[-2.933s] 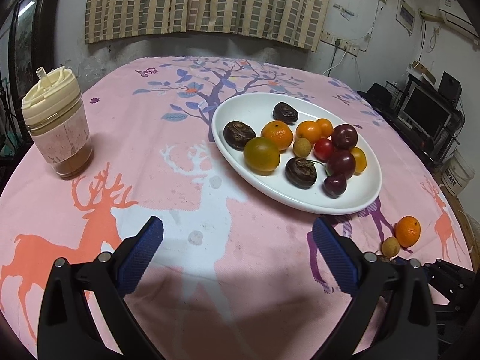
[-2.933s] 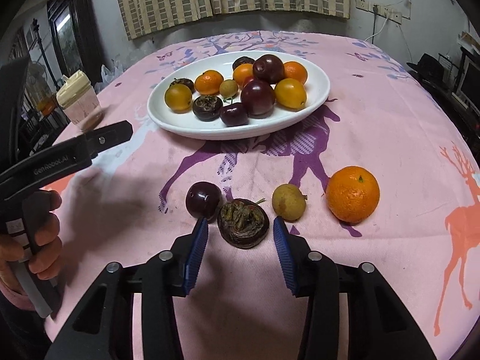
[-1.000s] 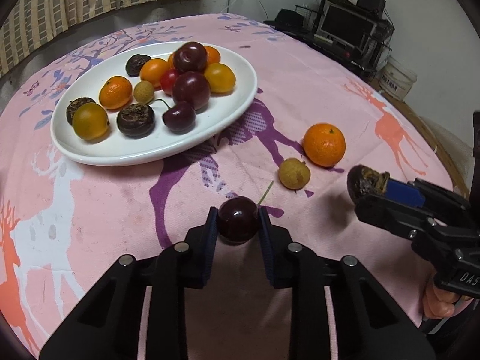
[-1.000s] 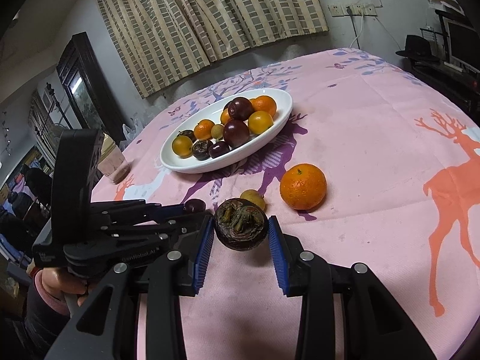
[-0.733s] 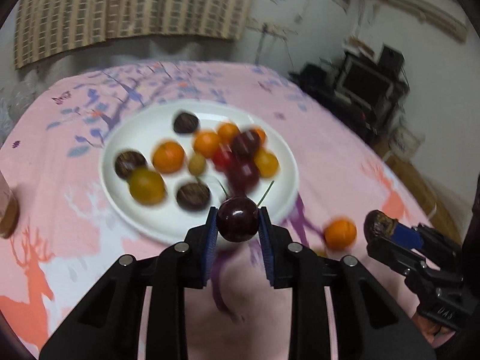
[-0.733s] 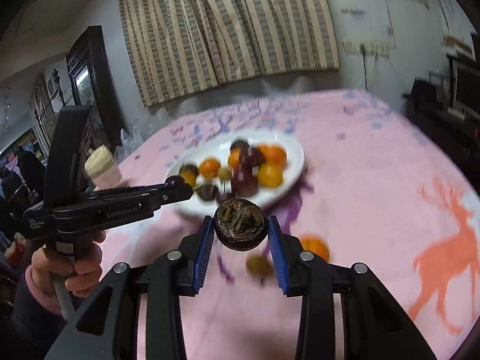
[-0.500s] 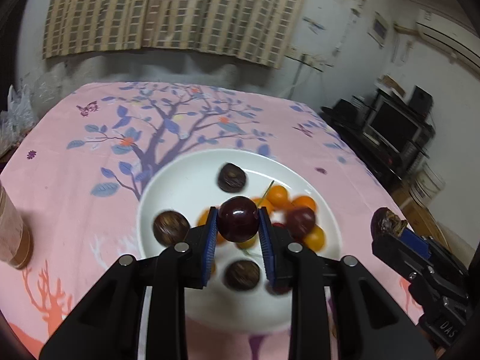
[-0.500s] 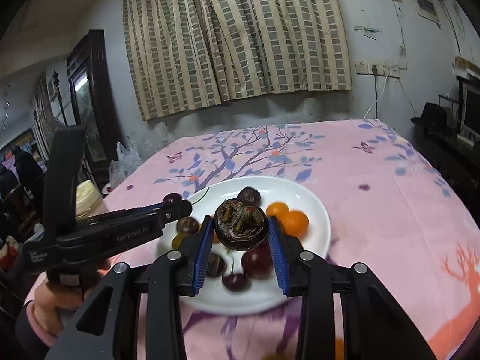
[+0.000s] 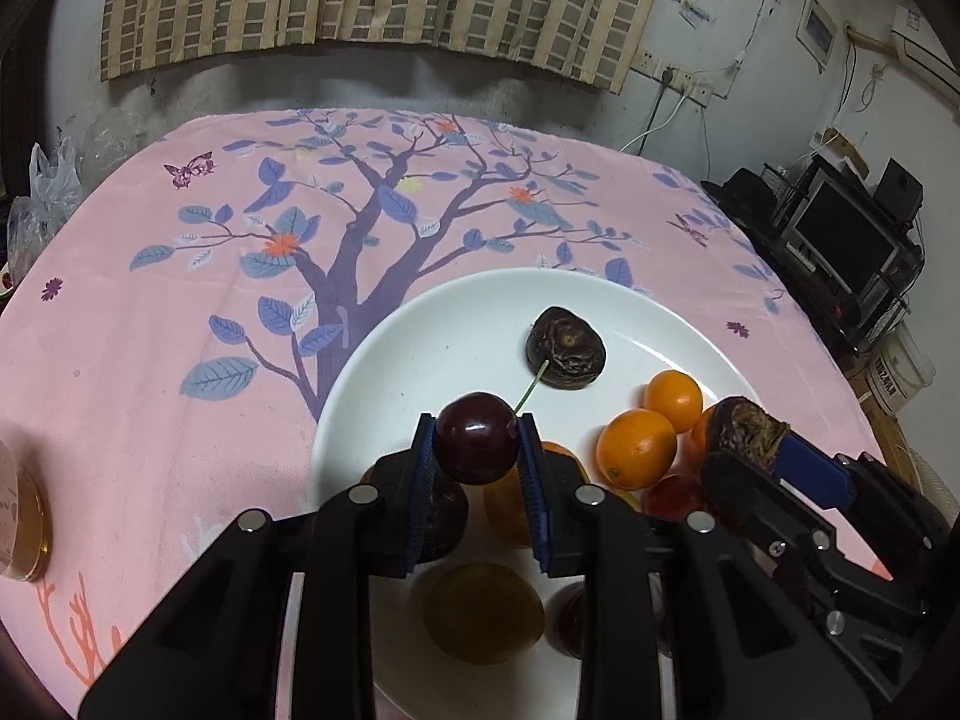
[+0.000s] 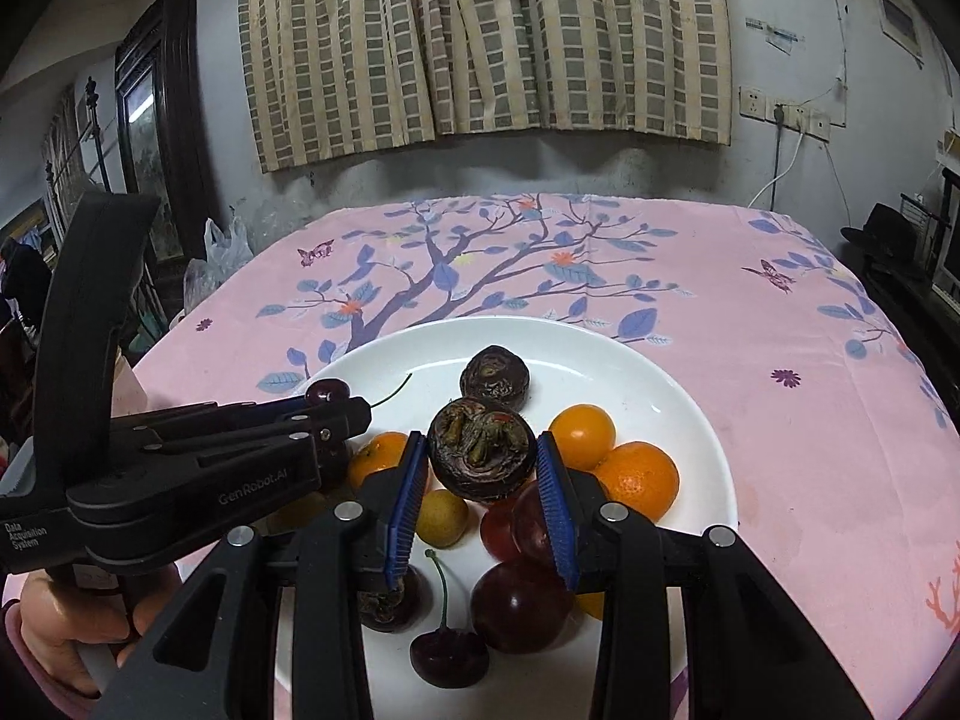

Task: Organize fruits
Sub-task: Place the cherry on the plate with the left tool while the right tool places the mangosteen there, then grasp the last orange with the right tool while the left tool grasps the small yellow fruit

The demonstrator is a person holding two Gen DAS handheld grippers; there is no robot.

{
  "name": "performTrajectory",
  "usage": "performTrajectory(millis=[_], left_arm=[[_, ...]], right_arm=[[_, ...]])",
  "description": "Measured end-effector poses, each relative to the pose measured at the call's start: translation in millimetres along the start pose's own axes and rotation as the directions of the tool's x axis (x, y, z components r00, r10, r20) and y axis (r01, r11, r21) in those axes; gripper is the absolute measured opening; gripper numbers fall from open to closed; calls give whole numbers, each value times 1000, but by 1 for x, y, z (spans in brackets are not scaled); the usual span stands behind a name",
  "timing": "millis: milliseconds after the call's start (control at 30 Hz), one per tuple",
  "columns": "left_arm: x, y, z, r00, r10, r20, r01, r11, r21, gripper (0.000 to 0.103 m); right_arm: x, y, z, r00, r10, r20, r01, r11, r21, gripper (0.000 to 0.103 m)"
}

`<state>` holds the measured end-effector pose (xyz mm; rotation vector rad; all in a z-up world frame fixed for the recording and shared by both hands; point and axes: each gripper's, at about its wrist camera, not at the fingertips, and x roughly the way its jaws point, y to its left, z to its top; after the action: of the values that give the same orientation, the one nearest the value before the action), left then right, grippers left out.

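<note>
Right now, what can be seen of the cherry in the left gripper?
The cherry is round, dark red and glossy, with a light spot on its skin. A thin green stem rises from its top, up and to the right. The left gripper is shut on it: a blue ribbed pad presses on each side. It hangs above the white plate, touching none of the fruit there. In the right wrist view it shows small at the fingertips.

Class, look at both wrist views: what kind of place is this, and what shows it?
Probably a lived-in home room: a table under a pink tree-print tablecloth, checked curtains and a monitor on a cluttered shelf.
</note>
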<state>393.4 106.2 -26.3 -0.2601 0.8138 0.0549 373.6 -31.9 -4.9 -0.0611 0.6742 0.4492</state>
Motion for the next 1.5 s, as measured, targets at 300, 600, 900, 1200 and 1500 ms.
performTrajectory(millis=[300, 600, 900, 1200, 1500], left_arm=[[-51, -10, -12, 990, 55, 133, -58, 998, 13, 90], [-76, -27, -69, 995, 28, 97, -30, 999, 23, 96], [-84, -65, -121, 999, 7, 52, -15, 987, 158, 97], [-85, -76, -129, 998, 27, 50, -37, 978, 206, 97], [-82, -68, -126, 999, 14, 29, -18, 986, 167, 97]], right_arm=[[-37, 3, -13, 998, -18, 63, 20, 1000, -20, 53], [-86, -25, -64, 996, -52, 68, 46, 994, 98, 59], [-116, -91, -114, 982, -167, -90, 182, 962, 204, 60], [-101, -73, -125, 978, -98, -186, 124, 983, 134, 60], [-86, -77, -126, 966, -61, -253, 106, 980, 168, 43]])
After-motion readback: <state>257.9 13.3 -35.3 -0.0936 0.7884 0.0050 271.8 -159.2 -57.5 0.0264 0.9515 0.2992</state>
